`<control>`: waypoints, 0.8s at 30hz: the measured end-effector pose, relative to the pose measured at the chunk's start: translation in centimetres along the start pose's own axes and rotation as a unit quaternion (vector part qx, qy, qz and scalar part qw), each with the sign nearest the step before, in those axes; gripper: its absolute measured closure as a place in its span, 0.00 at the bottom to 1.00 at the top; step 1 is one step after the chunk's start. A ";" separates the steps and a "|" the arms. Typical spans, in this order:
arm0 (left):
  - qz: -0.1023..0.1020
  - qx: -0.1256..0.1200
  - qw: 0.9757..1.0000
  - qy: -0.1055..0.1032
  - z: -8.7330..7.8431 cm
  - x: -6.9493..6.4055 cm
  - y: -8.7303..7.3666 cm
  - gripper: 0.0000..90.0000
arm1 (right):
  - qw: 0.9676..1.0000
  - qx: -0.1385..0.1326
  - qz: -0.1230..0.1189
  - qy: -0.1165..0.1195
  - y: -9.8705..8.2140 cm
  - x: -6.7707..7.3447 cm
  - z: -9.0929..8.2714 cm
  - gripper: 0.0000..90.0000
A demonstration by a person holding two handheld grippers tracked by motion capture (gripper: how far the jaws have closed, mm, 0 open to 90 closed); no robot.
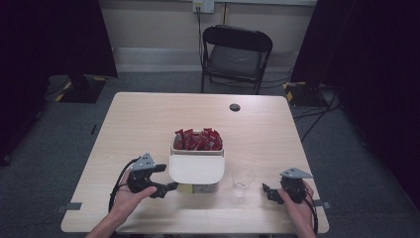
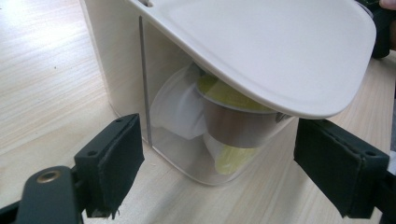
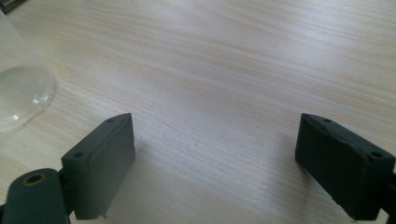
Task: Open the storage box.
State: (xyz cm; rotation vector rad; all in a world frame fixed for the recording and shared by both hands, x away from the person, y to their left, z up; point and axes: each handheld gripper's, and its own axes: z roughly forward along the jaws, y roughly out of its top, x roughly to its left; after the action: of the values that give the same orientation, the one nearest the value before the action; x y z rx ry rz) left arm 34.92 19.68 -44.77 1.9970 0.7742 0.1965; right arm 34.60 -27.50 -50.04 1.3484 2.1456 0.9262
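A white dispenser box (image 1: 196, 168) stands at the table's middle, with red sachets (image 1: 198, 140) packed in its open back section. Its rounded white lid (image 2: 280, 51) overhangs a clear front window, behind which sit a yellow-topped silver capsule (image 2: 236, 123) and white packets. My left gripper (image 1: 167, 177) is open just left of the box front, its jaws (image 2: 224, 154) spread on either side of that window without touching it. A clear plastic cup (image 1: 243, 180) stands right of the box. My right gripper (image 1: 268, 192) hangs open over bare tabletop (image 3: 219, 158), with the cup (image 3: 21, 91) to its left.
A small dark disc (image 1: 235, 107) lies near the table's far edge. A black folding chair (image 1: 235, 57) stands behind the table. The light wood tabletop (image 1: 143, 124) is bare to the left and far side. Both hands rest near the front edge.
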 end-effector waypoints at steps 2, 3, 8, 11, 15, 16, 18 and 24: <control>-0.001 -0.004 1.000 -0.002 0.0 -0.1 0.1 0.17 | 1.000 0.000 0.000 0.000 0.0 0.0 0.0 0.13; 0.000 -0.004 1.000 -0.002 0.0 -0.1 0.1 0.17 | 1.000 0.000 0.000 0.000 0.0 0.0 0.0 0.13; -0.001 -0.008 1.000 -0.004 -0.1 -0.2 0.2 0.17 | 1.000 0.000 0.000 0.000 0.0 0.0 0.0 0.13; 0.001 -0.009 1.000 -0.005 -0.1 -0.2 0.3 0.17 | 1.000 0.000 0.000 0.000 0.0 0.0 0.0 0.13; 0.003 -0.010 1.000 -0.003 -0.1 -0.2 0.3 0.17 | 1.000 0.000 0.000 0.000 0.0 0.0 0.0 0.13; -0.001 -0.012 1.000 -0.004 -0.1 -0.2 0.3 0.17 | 1.000 0.000 0.000 0.000 0.0 0.0 0.0 0.13; 0.001 -0.012 1.000 -0.004 -0.2 -0.2 0.4 0.17 | 1.000 0.000 0.000 0.000 0.0 0.0 0.0 0.13; -0.001 -0.012 1.000 -0.008 -0.2 -0.1 0.4 0.17 | 1.000 0.000 0.000 0.000 0.0 0.0 0.0 0.13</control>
State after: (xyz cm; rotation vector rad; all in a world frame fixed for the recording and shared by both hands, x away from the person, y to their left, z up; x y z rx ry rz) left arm 34.90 19.67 -44.31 1.9731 0.7596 0.1875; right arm 34.60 -27.51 -50.03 1.3485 2.1469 0.9262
